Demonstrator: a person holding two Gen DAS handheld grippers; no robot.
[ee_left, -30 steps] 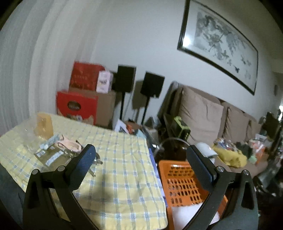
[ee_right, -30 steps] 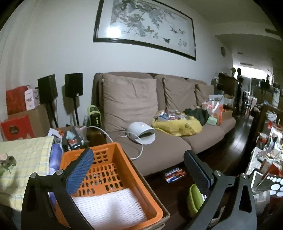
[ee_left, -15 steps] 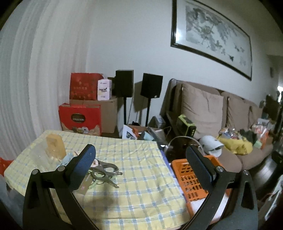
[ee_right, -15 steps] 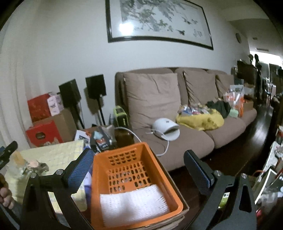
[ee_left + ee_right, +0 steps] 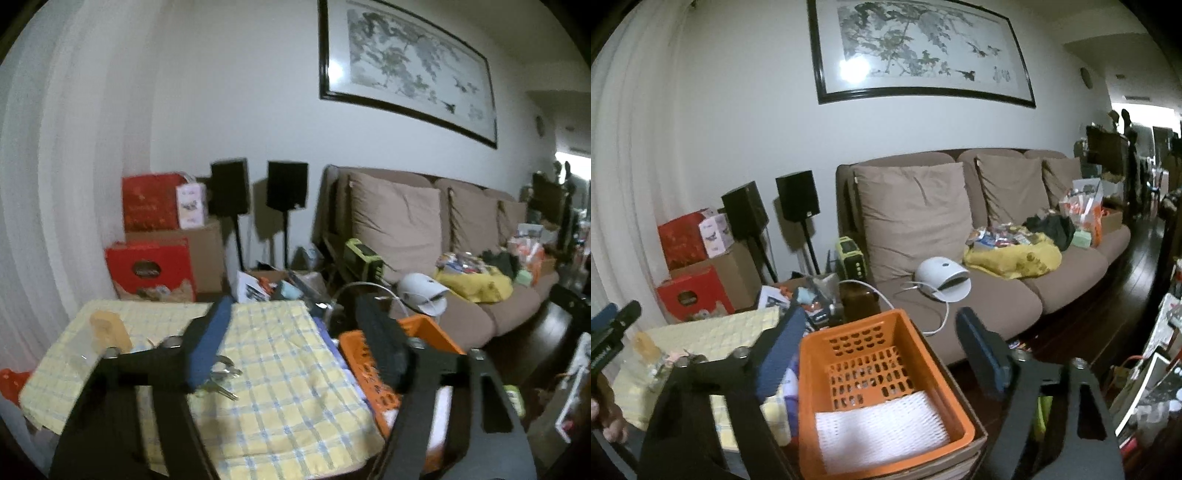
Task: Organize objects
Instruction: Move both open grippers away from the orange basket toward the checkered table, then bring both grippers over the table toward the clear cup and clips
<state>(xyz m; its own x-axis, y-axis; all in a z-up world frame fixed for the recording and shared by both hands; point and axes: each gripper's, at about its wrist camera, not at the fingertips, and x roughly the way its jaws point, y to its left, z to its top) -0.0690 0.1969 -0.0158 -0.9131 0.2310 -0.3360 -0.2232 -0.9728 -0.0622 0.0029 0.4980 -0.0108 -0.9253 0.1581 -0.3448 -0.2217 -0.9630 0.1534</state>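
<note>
The orange basket sits just beside the table's yellow checked cloth, on the sofa side, probably so loose things can be dropped straight in; only a white foam net lies in it. The clutter to sort, keys and a small yellow bottle among it, is bunched on the cloth at the end far from the basket. The left gripper hangs above the cloth, the right gripper above the basket; both are closing their jaws on nothing, with the fingers apart and touching nothing
</note>
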